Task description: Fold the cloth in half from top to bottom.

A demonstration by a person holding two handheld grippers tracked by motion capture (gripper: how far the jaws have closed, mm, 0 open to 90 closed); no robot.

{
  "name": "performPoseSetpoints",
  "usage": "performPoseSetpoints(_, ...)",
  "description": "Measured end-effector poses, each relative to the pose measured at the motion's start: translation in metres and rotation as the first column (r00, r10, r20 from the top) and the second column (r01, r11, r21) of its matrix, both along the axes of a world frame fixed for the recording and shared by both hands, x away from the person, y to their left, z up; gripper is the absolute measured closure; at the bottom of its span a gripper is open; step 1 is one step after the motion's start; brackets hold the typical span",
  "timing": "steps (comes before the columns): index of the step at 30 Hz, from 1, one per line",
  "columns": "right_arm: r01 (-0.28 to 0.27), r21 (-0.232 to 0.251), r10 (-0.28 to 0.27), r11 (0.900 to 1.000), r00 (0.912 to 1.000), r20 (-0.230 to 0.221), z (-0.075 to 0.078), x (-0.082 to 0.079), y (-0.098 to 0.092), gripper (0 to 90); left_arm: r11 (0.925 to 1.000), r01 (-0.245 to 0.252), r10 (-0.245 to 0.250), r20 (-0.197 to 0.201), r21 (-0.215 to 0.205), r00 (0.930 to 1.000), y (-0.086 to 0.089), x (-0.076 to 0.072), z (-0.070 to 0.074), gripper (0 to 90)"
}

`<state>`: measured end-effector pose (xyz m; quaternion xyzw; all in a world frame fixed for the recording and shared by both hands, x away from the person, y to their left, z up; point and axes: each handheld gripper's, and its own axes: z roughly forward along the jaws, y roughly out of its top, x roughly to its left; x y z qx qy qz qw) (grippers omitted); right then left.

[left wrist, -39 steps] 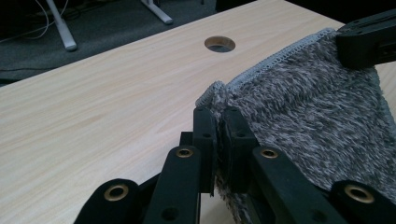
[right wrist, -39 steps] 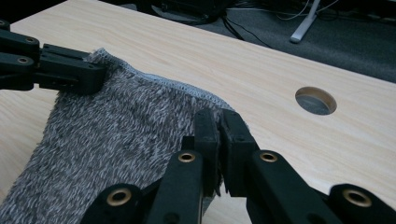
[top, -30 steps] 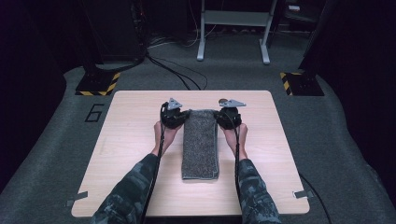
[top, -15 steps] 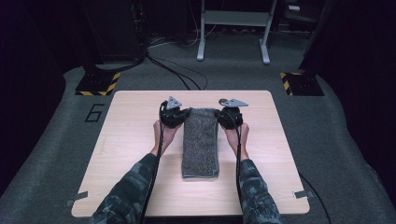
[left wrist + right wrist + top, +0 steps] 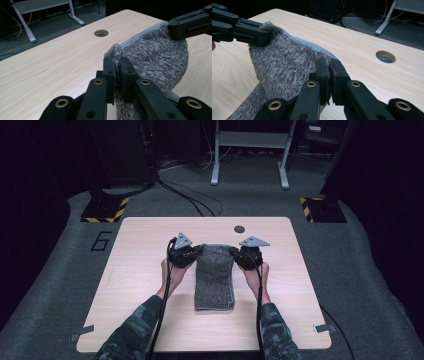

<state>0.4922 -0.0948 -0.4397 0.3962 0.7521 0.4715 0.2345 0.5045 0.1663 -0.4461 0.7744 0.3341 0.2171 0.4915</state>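
A grey fuzzy towel [image 5: 215, 280] lies as a long folded strip on the middle of the light wood table [image 5: 140, 270]. Its far end is raised off the surface. My left gripper [image 5: 199, 249] is shut on the far left corner, and my right gripper [image 5: 233, 251] is shut on the far right corner. In the left gripper view the jaws [image 5: 116, 61] pinch the towel [image 5: 155, 57] at its stitched hem, with the right gripper [image 5: 190, 23] across from it. In the right gripper view the jaws [image 5: 329, 65] clamp the towel [image 5: 282, 67], and the left gripper [image 5: 244, 30] holds the other corner.
A round cable hole [image 5: 239, 228] sits in the table near its far edge, beyond the towel. Black bases with yellow hazard stripes [image 5: 105, 209] and a grey metal frame [image 5: 250, 150] stand on the floor behind the table. Cables trail back along both forearms.
Both grippers have drawn a little toward the near edge with the towel's far corners, so the far end now sits closer in and arches up.
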Motion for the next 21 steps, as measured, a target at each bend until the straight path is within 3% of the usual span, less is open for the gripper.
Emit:
performPoseSetpoints(10,-0.049,-0.029,0.05,0.998,0.9986,0.019,-0.009,-0.026,0.001,85.9,0.9996,0.024,-0.025,-0.031,-0.015,0.9992,0.001,-0.025,-0.012,83.5)
performPoseSetpoints(14,-0.063,-0.05,0.064,0.997,0.998,0.004,-0.019,-0.033,-0.002,85.8,0.9992,0.036,-0.037,-0.052,-0.016,0.998,-0.002,-0.036,-0.019,82.7)
performPoseSetpoints(21,-0.08,-0.045,0.08,0.996,0.9967,-0.013,-0.03,-0.047,-0.006,85.6,0.9989,0.044,-0.046,-0.099,-0.015,0.994,-0.003,-0.053,-0.034,81.7)
